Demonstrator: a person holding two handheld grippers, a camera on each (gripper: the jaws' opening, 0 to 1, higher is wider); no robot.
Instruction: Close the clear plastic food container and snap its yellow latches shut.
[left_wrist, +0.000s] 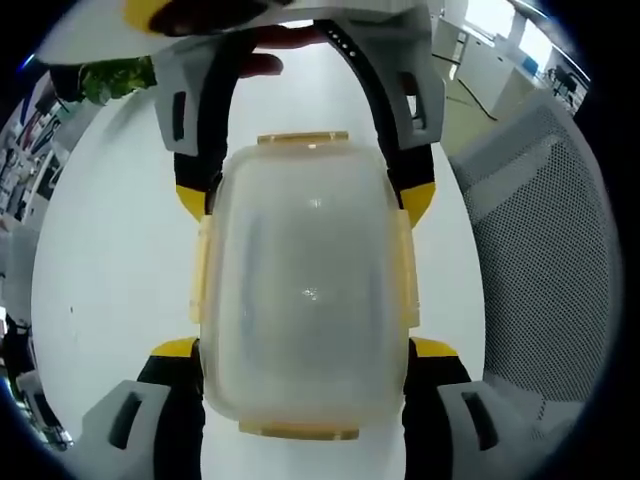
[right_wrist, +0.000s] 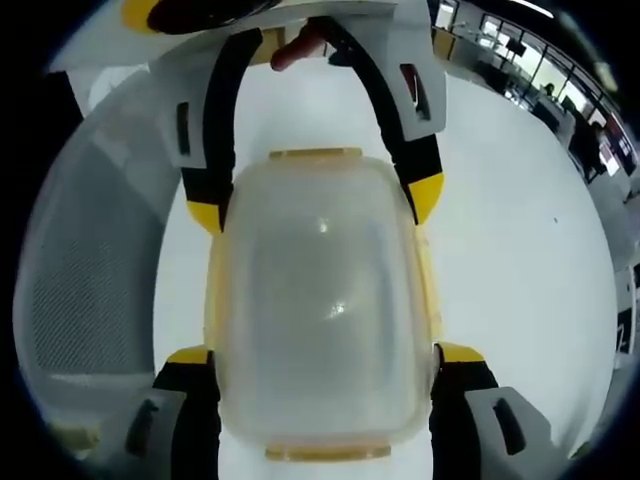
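Note:
A clear plastic food container (left_wrist: 305, 250) (right_wrist: 320, 270) with its lid on lies on a white table, seen from above. Yellow latches (left_wrist: 303, 139) (right_wrist: 315, 155) run along its ends and long sides; I cannot tell whether they are snapped. My left gripper (left_wrist: 303, 348) has its yellow-tipped jaws against the two sides of the container's near end. From the opposite end my right gripper (left_wrist: 305, 200) clasps the sides the same way. In the right gripper view its own jaws (right_wrist: 325, 352) are at the bottom and the left gripper (right_wrist: 315, 205) is at the top.
The white table (left_wrist: 110, 270) (right_wrist: 520, 240) spreads around the container. A grey mesh chair (left_wrist: 550, 250) (right_wrist: 80, 270) stands at one side. A person's hand (left_wrist: 265, 50) (right_wrist: 300, 45) shows behind the far gripper. A green plant (left_wrist: 115, 78) sits at the table's far edge.

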